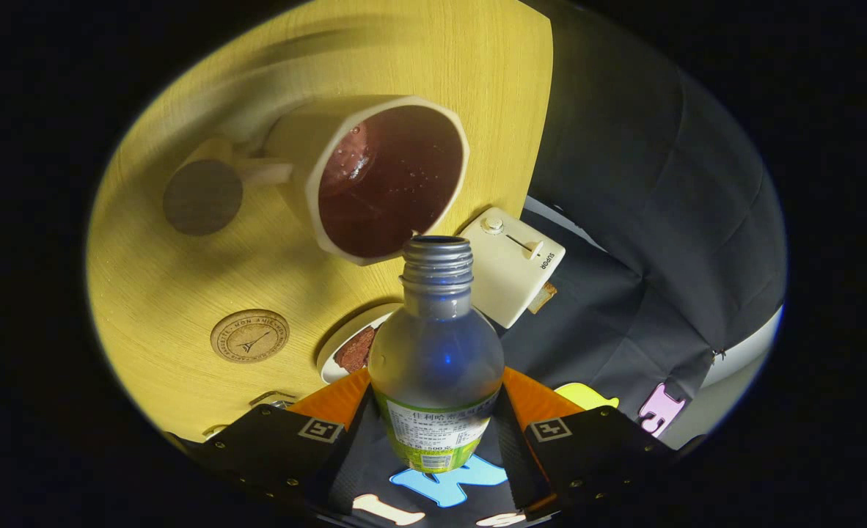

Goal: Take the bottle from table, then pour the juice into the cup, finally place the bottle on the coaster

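Observation:
My gripper [433,433] is shut on a clear plastic bottle [436,359] with a green label, one finger pressing each side of its body. The bottle is uncapped and tipped forward, and its body looks see-through with no liquid visible. Its threaded open neck [436,262] points at the lower rim of a cream cup [386,180] just ahead. The cup has a handle on its left and holds dark red juice. A round wooden coaster [249,335] with an engraved tower lies on the yellow wooden table [184,293], left of the bottle.
A cream toaster [514,264] stands just right of the bottle neck near the table's edge. A white dish [349,345] with something brown in it sits close behind the bottle's left side. A dark round disc [202,196] lies left of the cup's handle.

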{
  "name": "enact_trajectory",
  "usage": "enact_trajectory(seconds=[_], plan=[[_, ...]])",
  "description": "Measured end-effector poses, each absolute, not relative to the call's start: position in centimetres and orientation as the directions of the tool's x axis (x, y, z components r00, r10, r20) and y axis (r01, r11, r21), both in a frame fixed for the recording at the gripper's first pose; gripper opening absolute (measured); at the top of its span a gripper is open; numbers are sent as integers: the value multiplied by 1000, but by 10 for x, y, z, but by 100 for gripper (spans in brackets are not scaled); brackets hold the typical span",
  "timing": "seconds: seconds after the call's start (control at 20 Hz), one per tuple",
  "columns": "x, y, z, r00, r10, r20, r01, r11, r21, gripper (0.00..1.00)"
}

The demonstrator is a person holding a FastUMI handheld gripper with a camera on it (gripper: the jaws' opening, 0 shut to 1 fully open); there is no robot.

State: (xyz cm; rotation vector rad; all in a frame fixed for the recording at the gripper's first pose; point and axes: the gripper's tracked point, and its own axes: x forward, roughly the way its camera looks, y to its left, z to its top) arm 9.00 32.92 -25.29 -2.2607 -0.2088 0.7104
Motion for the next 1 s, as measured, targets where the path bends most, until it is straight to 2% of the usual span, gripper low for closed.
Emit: enact_trajectory(seconds=[1.0], plan=[[81, 321, -268, 810, 350, -471, -168, -630, -758, 77]])
